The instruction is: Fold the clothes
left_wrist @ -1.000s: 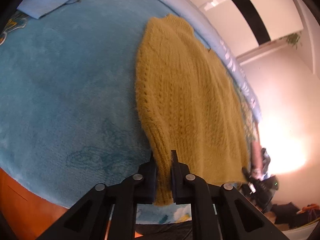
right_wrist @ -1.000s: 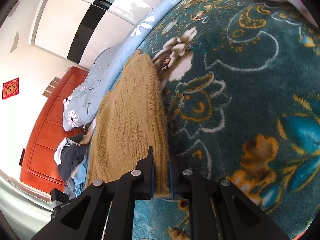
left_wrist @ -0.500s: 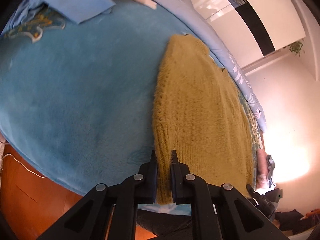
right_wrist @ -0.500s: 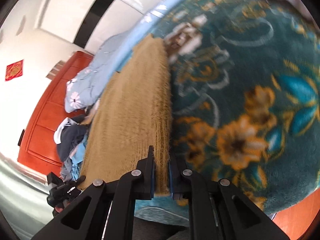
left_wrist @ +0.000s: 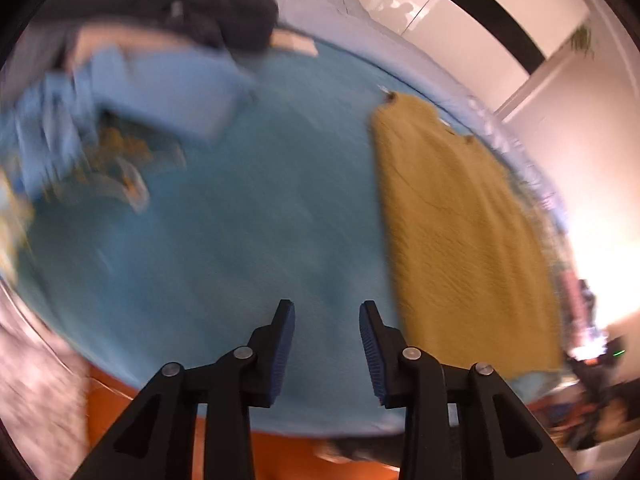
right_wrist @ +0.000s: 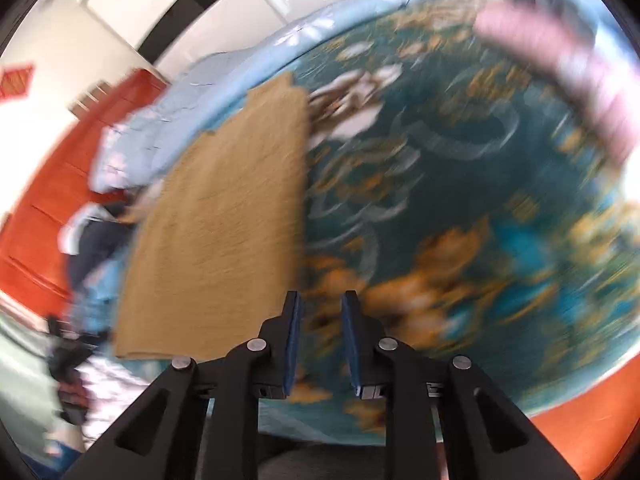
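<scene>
Both tongs, the left gripper [left_wrist: 327, 312] and right gripper [right_wrist: 319, 300], gape empty above the bed [left_wrist: 240, 240] while the mustard sweater [left_wrist: 460, 232] lies flat between them at its far edge, where a careless regrab could bunch the knit.

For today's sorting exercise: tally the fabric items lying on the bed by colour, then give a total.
Mustard-yellow knitted sweater: 1
Light blue folded cloth: 1
Dark navy garment: 1
Pink fabric item: 1
Total: 4
</scene>
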